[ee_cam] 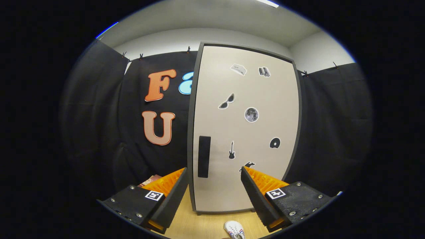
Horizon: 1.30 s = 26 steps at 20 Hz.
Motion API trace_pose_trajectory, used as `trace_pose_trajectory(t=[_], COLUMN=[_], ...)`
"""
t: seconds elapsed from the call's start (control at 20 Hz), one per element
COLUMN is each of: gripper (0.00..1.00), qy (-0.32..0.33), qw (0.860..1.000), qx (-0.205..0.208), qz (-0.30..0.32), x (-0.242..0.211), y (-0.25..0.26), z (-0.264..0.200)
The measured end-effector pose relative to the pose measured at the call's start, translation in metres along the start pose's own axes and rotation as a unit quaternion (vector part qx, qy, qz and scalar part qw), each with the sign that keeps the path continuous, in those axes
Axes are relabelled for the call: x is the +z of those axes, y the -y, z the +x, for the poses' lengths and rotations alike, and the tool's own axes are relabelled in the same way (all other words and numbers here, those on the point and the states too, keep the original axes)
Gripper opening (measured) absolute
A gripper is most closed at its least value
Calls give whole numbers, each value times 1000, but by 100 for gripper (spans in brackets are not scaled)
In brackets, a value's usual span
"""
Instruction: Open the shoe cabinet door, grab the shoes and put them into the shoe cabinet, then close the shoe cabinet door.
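A tall shoe cabinet (245, 129) stands ahead on the wooden floor, its pale door shut inside a dark frame. A dark vertical handle (204, 156) sits low on the door's left side. Several small stickers dot the door. My gripper (214, 174) is open and holds nothing, its fingers spread wide in front of the door's lower part, with the handle just ahead of the left finger (172, 196). A white shoe (235, 229) lies on the floor below, between the fingers and short of the cabinet.
Black cloth walls stand left and right of the cabinet. A reddish-brown object (151, 181) pokes out behind the left finger, at the foot of the left wall. The light wooden floor (206, 224) runs up to the cabinet base.
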<state>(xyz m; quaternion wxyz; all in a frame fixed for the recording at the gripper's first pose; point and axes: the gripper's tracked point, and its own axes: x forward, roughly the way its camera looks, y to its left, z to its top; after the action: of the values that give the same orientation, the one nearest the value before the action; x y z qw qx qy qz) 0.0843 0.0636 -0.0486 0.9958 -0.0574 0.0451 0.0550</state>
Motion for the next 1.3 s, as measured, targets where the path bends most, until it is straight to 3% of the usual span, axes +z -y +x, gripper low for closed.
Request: trace_pose_trajectory(t=[0.35,0.6,0.85,1.05,1.1,1.3], gripper=[96,86,83,70,44,33], qy=[-34,-56,-60,-56,-55,-55], qw=[999,998,998,998,998,998], qx=[16,7,0,0,5,10], qz=[-8,-8,3,-19,-7,11], x=[-22,-37,-41,-39,-38,-40], y=[-23,-32,-39,-39,-39,-39], z=[69,119,143,138,135,132])
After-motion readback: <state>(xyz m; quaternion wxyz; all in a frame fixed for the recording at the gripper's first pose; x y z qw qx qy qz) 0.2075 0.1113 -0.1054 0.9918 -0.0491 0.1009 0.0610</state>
